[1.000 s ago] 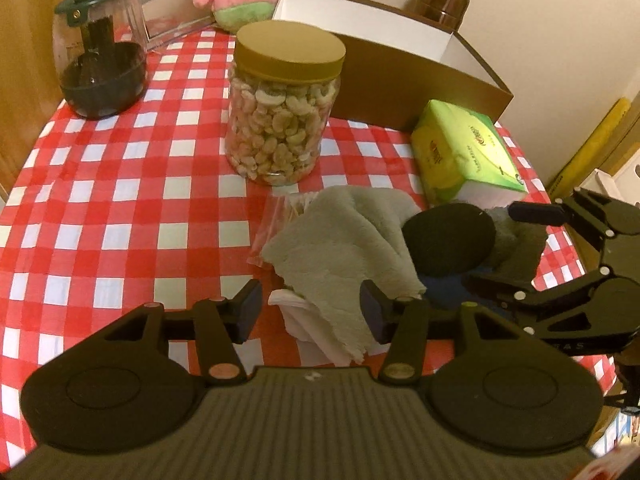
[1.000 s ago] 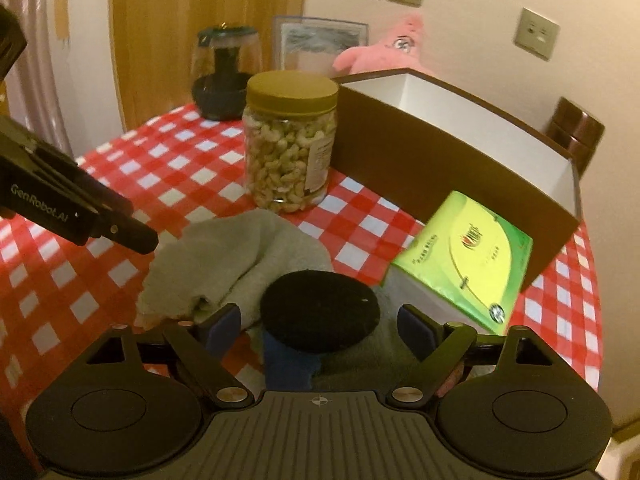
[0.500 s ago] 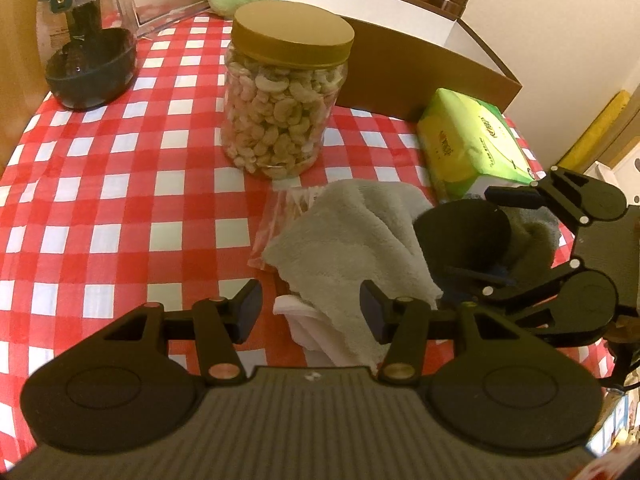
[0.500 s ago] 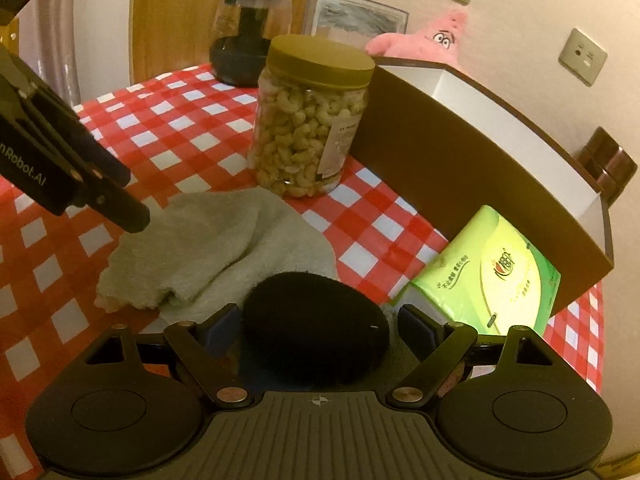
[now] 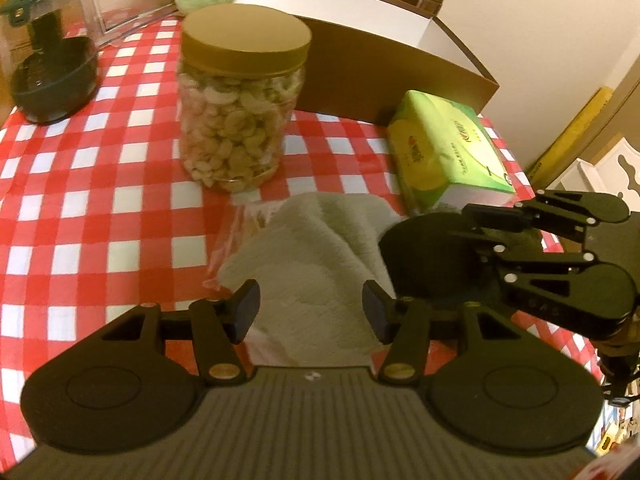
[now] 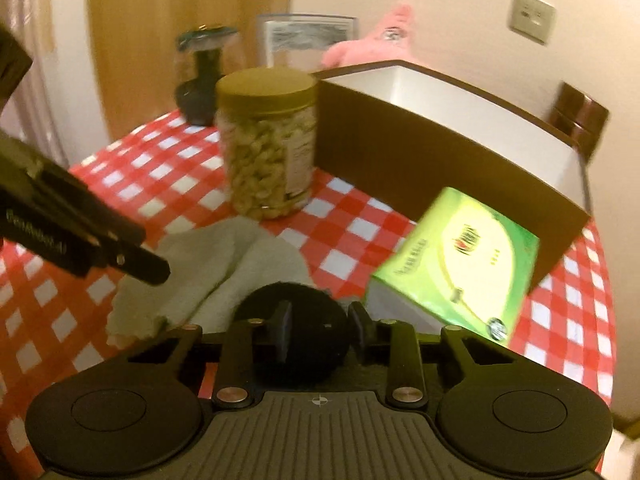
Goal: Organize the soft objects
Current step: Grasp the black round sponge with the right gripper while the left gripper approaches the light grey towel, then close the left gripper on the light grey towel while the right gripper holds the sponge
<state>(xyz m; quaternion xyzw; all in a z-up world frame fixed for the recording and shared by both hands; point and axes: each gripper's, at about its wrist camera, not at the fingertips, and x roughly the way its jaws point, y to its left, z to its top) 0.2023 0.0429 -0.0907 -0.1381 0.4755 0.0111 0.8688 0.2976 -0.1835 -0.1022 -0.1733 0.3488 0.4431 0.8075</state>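
On the red-and-white checked tablecloth [image 5: 120, 208], near its front edge, a crumpled grey-green towel [image 5: 316, 248] lies in a loose heap, and the left gripper [image 5: 310, 310] hangs just over its near side with both fingers spread wide apart, nothing between them. Beside the towel on the right sits a round black soft pad [image 6: 294, 320] (its exact nature is hard to make out in the dim light), and the right gripper [image 6: 322, 330] has its fingers drawn in against the two sides of that pad, clamped on it. From the left wrist view the same pad [image 5: 432, 256] shows as a dark disc pressed against the towel's right edge, with the right gripper's black linkage reaching in over it from the right. A green tissue pack [image 6: 460, 276] rests just past the pad, tilted, its far end leaning towards the brown open box [image 6: 440, 152] with white inner walls that stands behind it. A clear jar of cashews [image 5: 240, 108] with a tan lid stands upright beyond the towel, to the left of the box. Farther back are a dark glass container [image 5: 48, 64] with a green lid, a framed picture [image 6: 306, 38] and a pink plush toy [image 6: 376, 44] near the wall.
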